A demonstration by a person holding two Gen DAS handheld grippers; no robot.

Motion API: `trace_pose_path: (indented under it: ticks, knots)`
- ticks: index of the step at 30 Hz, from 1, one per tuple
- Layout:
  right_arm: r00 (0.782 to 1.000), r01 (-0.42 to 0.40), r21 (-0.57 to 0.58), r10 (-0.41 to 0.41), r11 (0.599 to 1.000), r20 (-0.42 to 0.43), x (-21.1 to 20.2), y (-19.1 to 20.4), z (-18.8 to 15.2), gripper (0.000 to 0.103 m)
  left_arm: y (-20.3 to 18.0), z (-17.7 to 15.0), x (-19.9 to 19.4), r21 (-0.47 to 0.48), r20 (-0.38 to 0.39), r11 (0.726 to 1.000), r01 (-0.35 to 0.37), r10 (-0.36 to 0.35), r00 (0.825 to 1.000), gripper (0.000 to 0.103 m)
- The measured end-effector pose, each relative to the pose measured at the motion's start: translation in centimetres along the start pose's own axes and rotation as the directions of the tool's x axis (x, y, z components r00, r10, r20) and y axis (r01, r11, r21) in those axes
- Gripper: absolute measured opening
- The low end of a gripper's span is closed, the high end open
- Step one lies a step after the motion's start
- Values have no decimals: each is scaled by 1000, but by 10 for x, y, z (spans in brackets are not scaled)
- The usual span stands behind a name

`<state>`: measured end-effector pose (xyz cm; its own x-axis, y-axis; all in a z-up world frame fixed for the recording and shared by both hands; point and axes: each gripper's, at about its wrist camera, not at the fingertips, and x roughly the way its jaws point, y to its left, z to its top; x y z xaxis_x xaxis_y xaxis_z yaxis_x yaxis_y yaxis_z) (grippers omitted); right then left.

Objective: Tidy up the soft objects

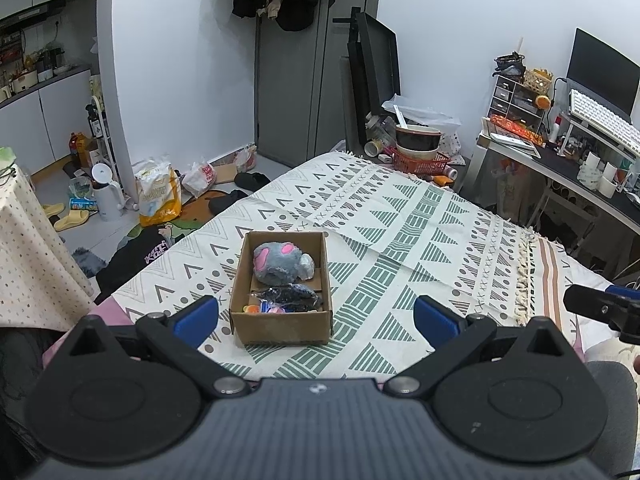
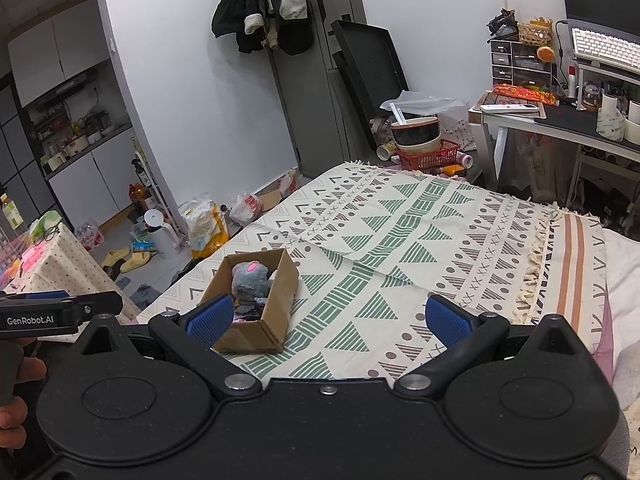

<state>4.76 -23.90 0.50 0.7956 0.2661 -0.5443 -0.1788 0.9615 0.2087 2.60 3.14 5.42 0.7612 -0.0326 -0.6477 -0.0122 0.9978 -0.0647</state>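
Note:
A brown cardboard box stands on the patterned bedspread. In it lie a grey plush toy with pink ears and, nearer me, a dark soft item with colourful bits. My left gripper is open and empty, just short of the box. In the right wrist view the box sits left of centre with the plush inside. My right gripper is open and empty above the bedspread, its left finger by the box.
The bed's left edge drops to a cluttered floor with bags, slippers and dark clothes. A red basket with bowls stands beyond the far end. A desk stands at the right. A dotted tablecloth is at the left.

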Motion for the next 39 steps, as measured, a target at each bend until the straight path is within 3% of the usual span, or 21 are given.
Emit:
trace_pose_path:
  ticks: [39]
  knots:
    - [999, 32, -3, -32, 999, -12, 12, 0, -7, 103, -1, -6, 0, -15, 37, 1000, 24, -23, 999, 103]
